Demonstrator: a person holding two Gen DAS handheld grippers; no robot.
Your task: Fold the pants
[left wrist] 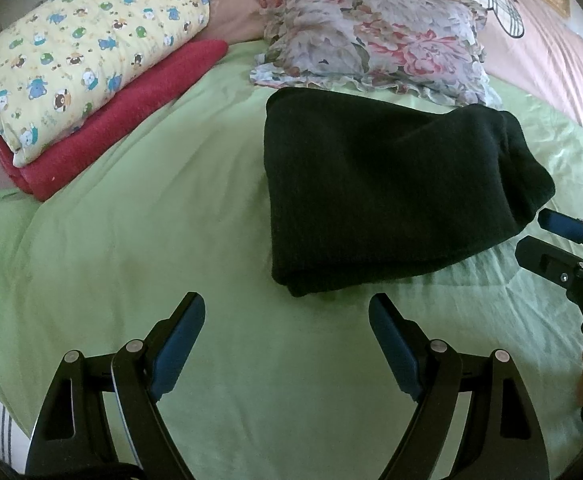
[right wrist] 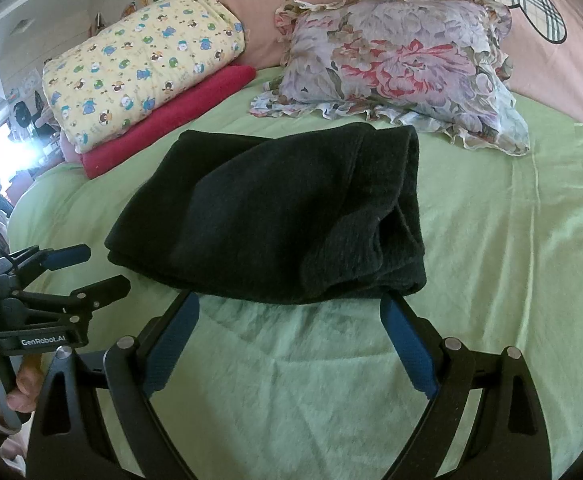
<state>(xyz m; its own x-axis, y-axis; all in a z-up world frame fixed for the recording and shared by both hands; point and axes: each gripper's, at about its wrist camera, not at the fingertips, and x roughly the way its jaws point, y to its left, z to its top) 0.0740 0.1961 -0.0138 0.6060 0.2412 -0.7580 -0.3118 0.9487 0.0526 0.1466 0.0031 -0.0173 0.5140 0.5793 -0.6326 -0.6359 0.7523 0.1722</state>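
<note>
Green-sheeted bed [left wrist: 131, 240]; folded dark pants [right wrist: 275, 216] lie mid-bed, just before the floral pillow [right wrist: 403, 68]. Fold layers hard to make out. My left tool [left wrist: 287, 312] and right tool [right wrist: 291, 312] hover angled down, jaws wide, holding nothing.

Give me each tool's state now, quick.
Left tool: open, holding nothing.
Right tool: open, holding nothing, just short of the folded black pants.
</note>
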